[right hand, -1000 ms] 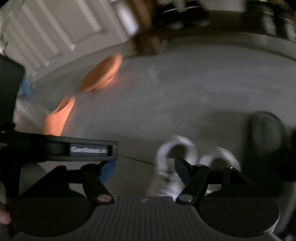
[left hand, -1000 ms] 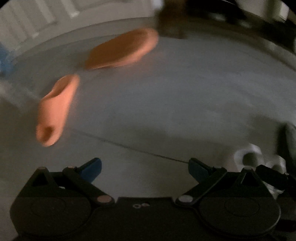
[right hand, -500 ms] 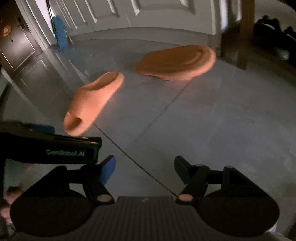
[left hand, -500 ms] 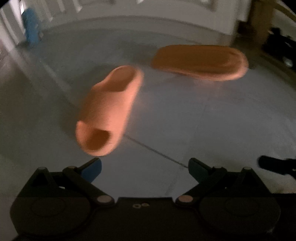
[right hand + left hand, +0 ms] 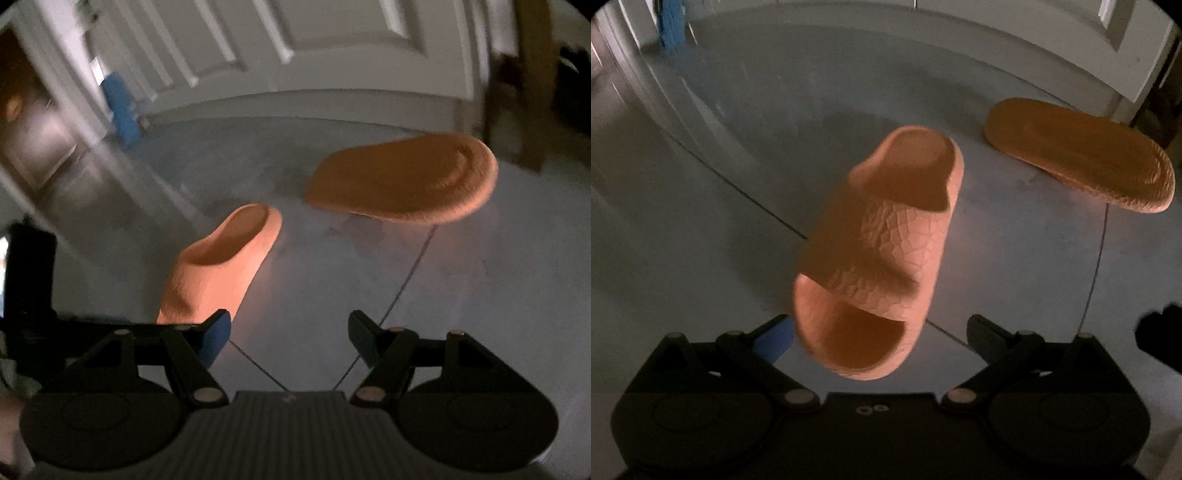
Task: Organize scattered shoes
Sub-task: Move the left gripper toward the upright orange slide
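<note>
Orange slide (image 5: 879, 251) sits upright on the grey floor (image 5: 701, 240), toe end between the wide-open left tool (image 5: 881, 338). Its mate (image 5: 1078, 155) lies sole-up further off to the right. Right tool (image 5: 290, 338) gapes wide too, gripping nothing.

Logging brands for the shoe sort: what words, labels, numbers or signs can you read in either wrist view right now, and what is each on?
None can be read.
Upright orange slide: scale-like texture on the strap, no lettering.
Overturned orange slide: tread pattern on the sole, no readable mark.
Left hand-held gripper body as seen from the right wrist: dark and blurred, no text legible.
Blue object by the wall: blurred, nothing legible.
</note>
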`<state>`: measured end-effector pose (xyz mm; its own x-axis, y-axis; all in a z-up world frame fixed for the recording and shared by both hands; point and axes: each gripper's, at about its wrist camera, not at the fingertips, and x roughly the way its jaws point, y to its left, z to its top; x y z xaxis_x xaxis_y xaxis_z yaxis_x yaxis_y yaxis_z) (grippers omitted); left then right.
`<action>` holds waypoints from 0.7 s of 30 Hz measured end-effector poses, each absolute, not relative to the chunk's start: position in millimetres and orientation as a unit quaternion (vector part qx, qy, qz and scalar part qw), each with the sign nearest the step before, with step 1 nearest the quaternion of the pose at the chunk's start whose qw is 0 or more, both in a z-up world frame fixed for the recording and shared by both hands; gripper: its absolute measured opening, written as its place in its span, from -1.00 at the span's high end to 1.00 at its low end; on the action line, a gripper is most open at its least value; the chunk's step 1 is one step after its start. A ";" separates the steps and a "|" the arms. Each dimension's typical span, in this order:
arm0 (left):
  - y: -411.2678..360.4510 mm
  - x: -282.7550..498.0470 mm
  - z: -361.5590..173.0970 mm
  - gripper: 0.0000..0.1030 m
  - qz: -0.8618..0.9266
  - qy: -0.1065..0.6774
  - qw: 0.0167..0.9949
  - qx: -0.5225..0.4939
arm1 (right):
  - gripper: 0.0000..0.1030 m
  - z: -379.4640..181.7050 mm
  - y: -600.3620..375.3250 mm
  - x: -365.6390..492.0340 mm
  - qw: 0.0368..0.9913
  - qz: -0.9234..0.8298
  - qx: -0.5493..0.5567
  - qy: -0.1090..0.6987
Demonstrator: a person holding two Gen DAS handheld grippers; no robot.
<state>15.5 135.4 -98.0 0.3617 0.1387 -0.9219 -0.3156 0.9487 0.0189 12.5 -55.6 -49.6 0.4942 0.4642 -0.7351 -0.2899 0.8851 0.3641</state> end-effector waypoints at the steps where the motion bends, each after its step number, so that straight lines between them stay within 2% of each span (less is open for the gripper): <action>1: 138.1 16.0 -100.3 -0.96 0.139 0.548 0.821 -0.084 | -0.43 -51.9 -57.0 12.6 0.858 0.217 0.087 0.458; 8: 145.4 16.1 -112.2 -0.91 0.130 0.539 0.827 -0.097 | -0.43 -62.3 -82.7 -0.5 0.855 0.191 0.076 0.475; 15: 128.8 23.5 -105.7 -0.90 0.126 0.506 0.852 -0.046 | -0.43 -69.2 -89.7 -9.9 0.848 0.191 0.074 0.489; 21: 138.2 24.3 -102.7 -0.88 0.120 0.483 0.865 -0.072 | -0.43 -72.1 -87.2 -11.2 0.846 0.200 0.071 0.488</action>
<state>24.3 138.2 -102.7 0.5051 0.1374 -0.8521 -0.2761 0.9611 -0.0086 -11.2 -87.2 -72.1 0.4428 0.4080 -0.7984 -0.2690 0.9099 0.3158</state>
